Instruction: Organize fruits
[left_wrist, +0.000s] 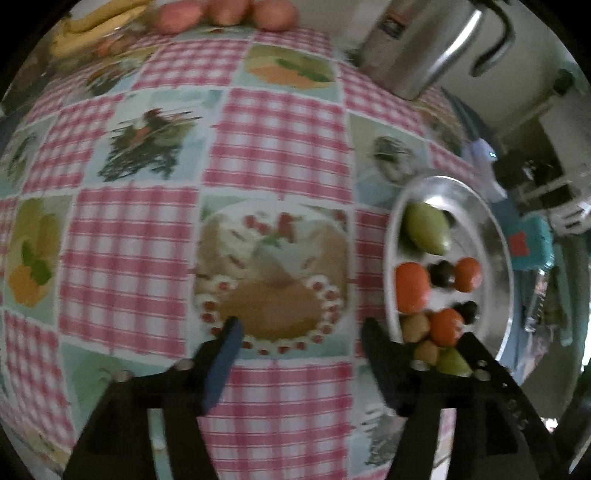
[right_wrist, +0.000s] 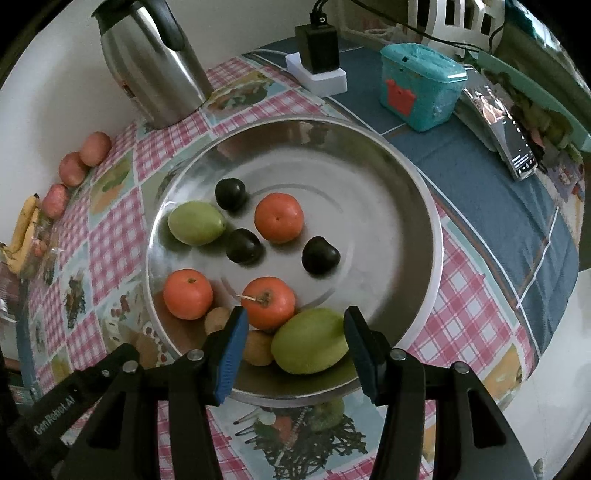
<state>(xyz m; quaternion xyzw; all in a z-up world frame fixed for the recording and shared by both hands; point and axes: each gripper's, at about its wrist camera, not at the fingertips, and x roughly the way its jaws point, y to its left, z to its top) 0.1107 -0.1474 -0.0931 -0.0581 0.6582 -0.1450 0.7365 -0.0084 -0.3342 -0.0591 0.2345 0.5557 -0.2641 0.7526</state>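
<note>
A large steel plate holds two green mangoes, three orange fruits, three dark plums and small brown fruits. My right gripper is open just above the near green mango, a finger on each side, not touching it. My left gripper is open and empty over the checked tablecloth, left of the plate. Three red apples and bananas lie at the table's far edge.
A steel kettle stands behind the plate. A teal box, a charger on a white block and a phone lie on the blue cloth to the right.
</note>
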